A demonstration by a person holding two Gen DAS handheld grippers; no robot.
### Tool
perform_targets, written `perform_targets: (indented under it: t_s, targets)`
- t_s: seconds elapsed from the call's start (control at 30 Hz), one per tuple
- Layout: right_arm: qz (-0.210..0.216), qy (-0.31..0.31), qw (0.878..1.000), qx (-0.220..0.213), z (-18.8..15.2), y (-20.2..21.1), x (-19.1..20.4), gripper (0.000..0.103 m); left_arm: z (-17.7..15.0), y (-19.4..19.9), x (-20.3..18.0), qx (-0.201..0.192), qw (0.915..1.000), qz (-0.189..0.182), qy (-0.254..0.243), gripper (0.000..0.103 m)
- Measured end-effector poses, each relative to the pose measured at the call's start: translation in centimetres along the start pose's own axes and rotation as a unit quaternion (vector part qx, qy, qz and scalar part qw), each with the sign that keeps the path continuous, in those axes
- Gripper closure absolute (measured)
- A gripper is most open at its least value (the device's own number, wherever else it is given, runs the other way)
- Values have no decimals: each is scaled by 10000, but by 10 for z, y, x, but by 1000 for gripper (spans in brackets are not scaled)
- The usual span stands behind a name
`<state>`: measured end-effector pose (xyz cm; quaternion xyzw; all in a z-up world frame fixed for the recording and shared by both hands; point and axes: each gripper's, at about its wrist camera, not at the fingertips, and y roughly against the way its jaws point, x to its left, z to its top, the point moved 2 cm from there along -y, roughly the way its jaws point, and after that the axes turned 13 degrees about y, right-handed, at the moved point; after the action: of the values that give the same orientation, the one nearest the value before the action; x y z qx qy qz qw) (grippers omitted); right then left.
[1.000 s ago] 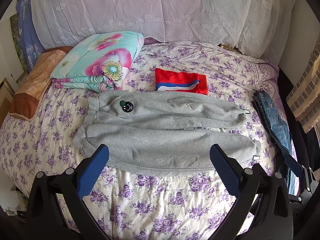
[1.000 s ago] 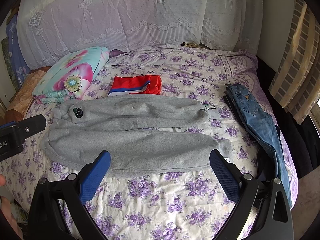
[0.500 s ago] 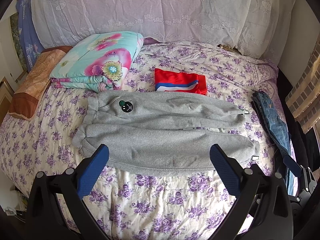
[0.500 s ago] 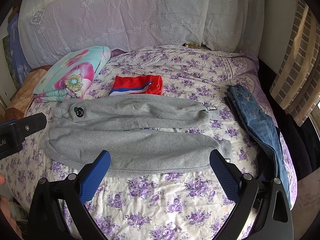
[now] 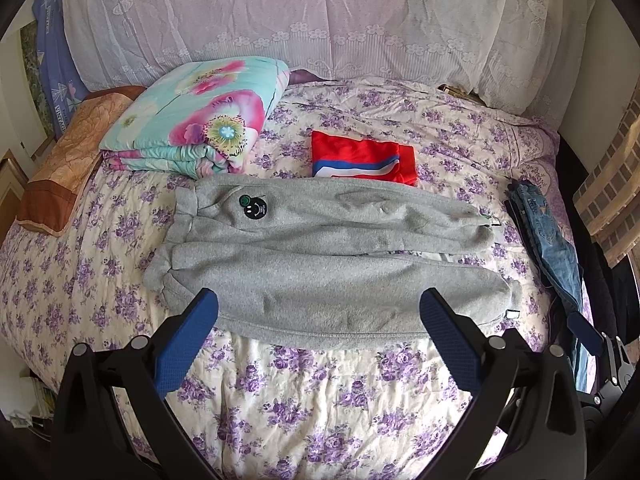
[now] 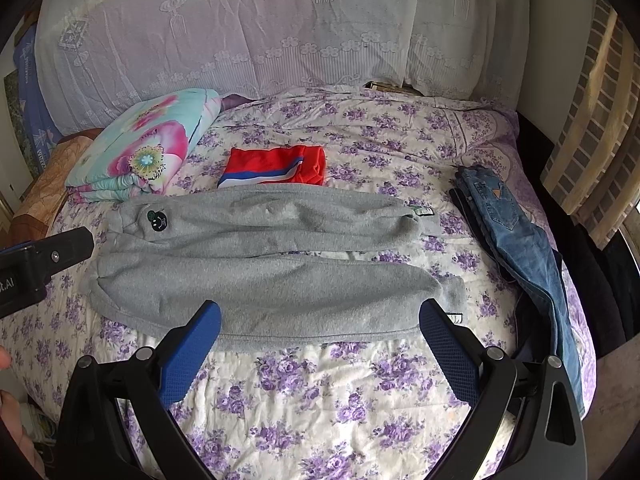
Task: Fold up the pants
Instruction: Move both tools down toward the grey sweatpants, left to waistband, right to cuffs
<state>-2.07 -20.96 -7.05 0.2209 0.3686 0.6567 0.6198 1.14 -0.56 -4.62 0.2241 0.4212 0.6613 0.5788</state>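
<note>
Grey sweatpants (image 5: 320, 256) lie flat across the flowered bed, waistband at the left, cuffs at the right, both legs side by side; they also show in the right wrist view (image 6: 264, 264). A round black patch (image 5: 256, 208) sits near the waistband. My left gripper (image 5: 320, 320) is open and empty, held above the near leg's front edge. My right gripper (image 6: 320, 320) is open and empty, also above the near leg. The left gripper's body (image 6: 36, 268) shows at the left edge of the right wrist view.
A folded red garment (image 5: 364, 160) lies just behind the sweatpants. A folded floral quilt (image 5: 192, 124) sits at the back left. Blue jeans (image 6: 516, 240) hang over the bed's right edge. Lace-covered pillows (image 5: 320, 20) line the head of the bed.
Both views have shifted only slightly. The sweatpants lie as before and both grippers stay open.
</note>
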Motion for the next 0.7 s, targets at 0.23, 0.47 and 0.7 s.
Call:
perform_targets:
  t_s: [0.23, 0.47, 0.7]
  targets:
    - [344, -30, 9990, 277, -10, -31, 5, 4, -5, -39, 23, 718, 9971, -52, 243, 5]
    - [592, 129, 9919, 1115, -66, -114, 3, 4, -47, -138, 124, 2015, 9649, 647, 1555, 5]
    - [423, -159, 9823, 1819, -101, -144, -19, 4, -28, -205, 214, 2191, 9318, 240, 2883, 5]
